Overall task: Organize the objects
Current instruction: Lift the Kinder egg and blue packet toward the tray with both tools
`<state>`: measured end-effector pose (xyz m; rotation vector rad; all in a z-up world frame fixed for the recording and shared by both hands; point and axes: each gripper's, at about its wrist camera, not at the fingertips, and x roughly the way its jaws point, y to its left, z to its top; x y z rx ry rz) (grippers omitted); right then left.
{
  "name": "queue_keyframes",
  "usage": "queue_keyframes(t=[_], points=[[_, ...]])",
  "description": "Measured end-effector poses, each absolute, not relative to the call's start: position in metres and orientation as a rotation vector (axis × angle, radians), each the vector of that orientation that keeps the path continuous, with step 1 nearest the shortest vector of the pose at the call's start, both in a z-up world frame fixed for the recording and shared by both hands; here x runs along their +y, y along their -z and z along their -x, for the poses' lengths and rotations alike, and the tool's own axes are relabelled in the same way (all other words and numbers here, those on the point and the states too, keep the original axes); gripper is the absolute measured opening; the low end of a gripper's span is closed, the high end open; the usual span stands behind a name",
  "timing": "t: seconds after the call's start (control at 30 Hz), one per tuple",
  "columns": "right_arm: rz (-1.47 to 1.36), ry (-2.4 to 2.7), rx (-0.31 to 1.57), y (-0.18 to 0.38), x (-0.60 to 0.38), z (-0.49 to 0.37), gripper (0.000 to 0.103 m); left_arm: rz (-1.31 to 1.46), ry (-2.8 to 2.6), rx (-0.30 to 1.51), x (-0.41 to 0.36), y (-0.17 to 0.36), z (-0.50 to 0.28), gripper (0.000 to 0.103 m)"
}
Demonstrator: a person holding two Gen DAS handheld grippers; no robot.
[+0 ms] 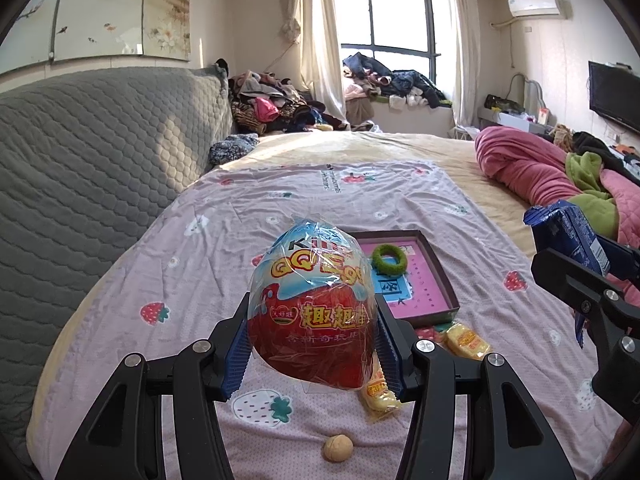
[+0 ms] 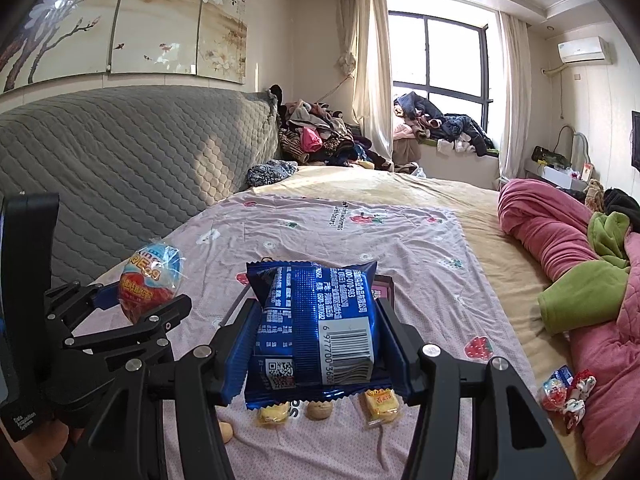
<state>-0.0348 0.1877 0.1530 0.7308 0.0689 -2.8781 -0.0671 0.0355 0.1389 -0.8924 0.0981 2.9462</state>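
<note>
We hold both items above the strawberry-print sheet (image 1: 208,248): our left gripper (image 1: 312,344) clamps a crinkly, cellophane-wrapped toy egg (image 1: 312,312) between ribbed blue pads, our right gripper (image 2: 316,348) squeezes a glossy blue foil snack packet (image 2: 316,320) — beyond lies a shallow dark tray (image 1: 436,276) with a fuzzy green ring (image 1: 387,261).

We look from each wrist camera forward and slightly down along its own fingers, close above the bed (image 1: 280,208), facing the window (image 2: 440,56). Both views share the sheet, the headboard (image 1: 100,140) and each other's gripper: the right gripper (image 1: 576,264) at one edge, the left gripper (image 2: 136,300) at the other.
</note>
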Motion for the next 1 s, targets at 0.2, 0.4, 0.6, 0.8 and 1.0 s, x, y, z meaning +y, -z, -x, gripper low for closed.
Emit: queue_keyframes(t=[0.2, 0.4, 0.6, 0.8, 1.0], points=[[-0.736, 2.883, 0.072, -0.151, 0.192, 0.047, 0.057, 0.91, -2.949, 0.108, 0.037, -0.133, 0.082, 0.056], [-0.733, 2.889, 0.037, -0.148, 0.196, 0.055, 0.057, 0.912, -2.958, 0.094, 0.035, -0.132, 0.096, 0.056], [-0.75, 2.889, 0.034, -0.141, 0.201, 0.06, 0.057, 0.933, -2.953, 0.104, 0.039, -0.125, 0.1, 0.056], [-0.733, 2.898, 0.024, -0.147, 0.206, 0.068, 0.057, 0.929, -2.953, 0.115, 0.042, -0.126, 0.111, 0.056], [-0.729, 2.897, 0.025, -0.149, 0.207, 0.083, 0.057, 0.916, -2.955, 0.12, 0.045, -0.128, 0.123, 0.056]])
